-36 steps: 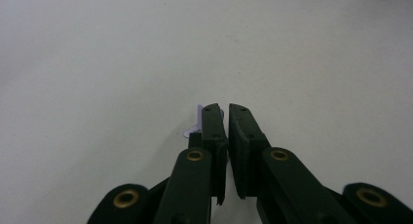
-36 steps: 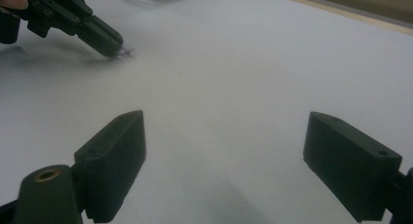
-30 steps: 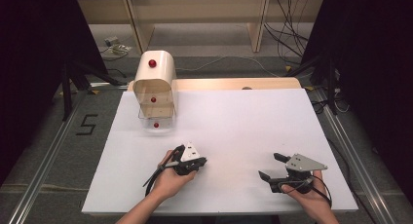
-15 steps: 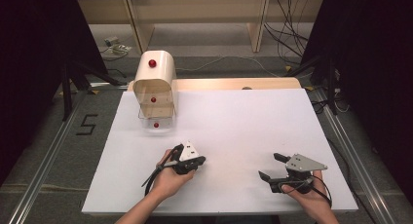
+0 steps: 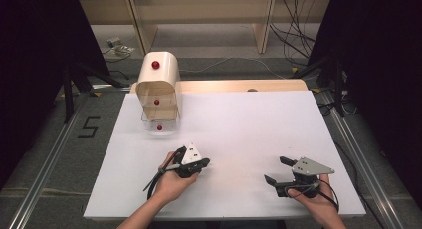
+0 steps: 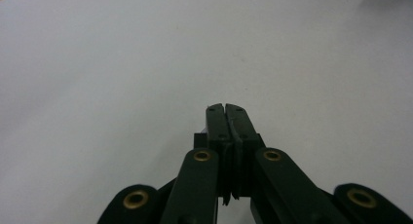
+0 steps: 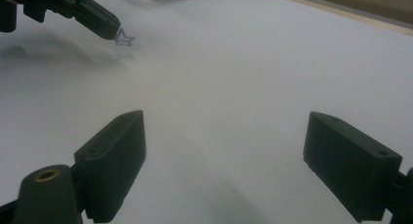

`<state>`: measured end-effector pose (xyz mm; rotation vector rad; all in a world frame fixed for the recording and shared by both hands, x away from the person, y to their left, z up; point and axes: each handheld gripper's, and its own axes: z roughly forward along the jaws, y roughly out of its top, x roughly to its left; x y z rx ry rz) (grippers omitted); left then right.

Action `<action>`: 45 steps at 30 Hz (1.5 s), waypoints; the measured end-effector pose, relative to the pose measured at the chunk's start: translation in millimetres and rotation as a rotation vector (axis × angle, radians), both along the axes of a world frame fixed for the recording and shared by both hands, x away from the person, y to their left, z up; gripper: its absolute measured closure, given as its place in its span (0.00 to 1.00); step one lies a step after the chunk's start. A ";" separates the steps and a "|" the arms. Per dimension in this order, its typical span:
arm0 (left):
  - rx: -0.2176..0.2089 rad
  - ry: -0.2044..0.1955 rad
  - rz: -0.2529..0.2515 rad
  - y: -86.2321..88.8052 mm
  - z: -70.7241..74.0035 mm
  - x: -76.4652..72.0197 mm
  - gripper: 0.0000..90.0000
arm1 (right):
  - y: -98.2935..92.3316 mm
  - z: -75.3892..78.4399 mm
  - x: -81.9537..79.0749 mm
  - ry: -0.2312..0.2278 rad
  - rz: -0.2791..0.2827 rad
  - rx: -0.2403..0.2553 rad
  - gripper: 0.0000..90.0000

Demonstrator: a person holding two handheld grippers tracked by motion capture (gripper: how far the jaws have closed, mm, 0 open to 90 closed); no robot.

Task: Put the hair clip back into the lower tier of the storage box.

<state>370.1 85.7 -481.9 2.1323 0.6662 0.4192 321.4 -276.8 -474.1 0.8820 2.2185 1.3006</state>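
My left gripper (image 5: pixel 205 163) rests on the white table (image 5: pixel 259 119) near its front, left of centre, held by a hand and pointing right. In the left gripper view its jaws (image 6: pixel 226 107) are pressed together with nothing between them. My right gripper (image 5: pixel 274 170) lies at the front right in the other hand, pointing left. Its jaws (image 7: pixel 224 151) stand wide apart over bare table. The left gripper (image 7: pixel 73 9) also shows at the top left of the right gripper view, with a tiny pale star-shaped mark (image 7: pixel 124 38) at its tip; I cannot tell what that is.
A small cream cabinet (image 5: pixel 158 84) with a rounded top and red knobs stands at the back left of the table, its lowest clear drawer (image 5: pixel 160 124) facing me. A wooden strip (image 5: pixel 239 85) runs along the far edge. Cables (image 5: pixel 293 35) lie on the floor behind.
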 end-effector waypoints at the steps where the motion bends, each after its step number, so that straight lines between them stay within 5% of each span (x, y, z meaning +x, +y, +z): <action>1: 0.001 -0.002 0.001 0.3 0.3 0.0 0.99 | 0.1 0.0 0.0 -0.001 -0.001 0.002 0.18; 45: -0.022 -0.063 0.052 22.0 21.2 5.7 0.99 | 0.5 -0.5 0.4 0.000 0.002 -0.001 0.18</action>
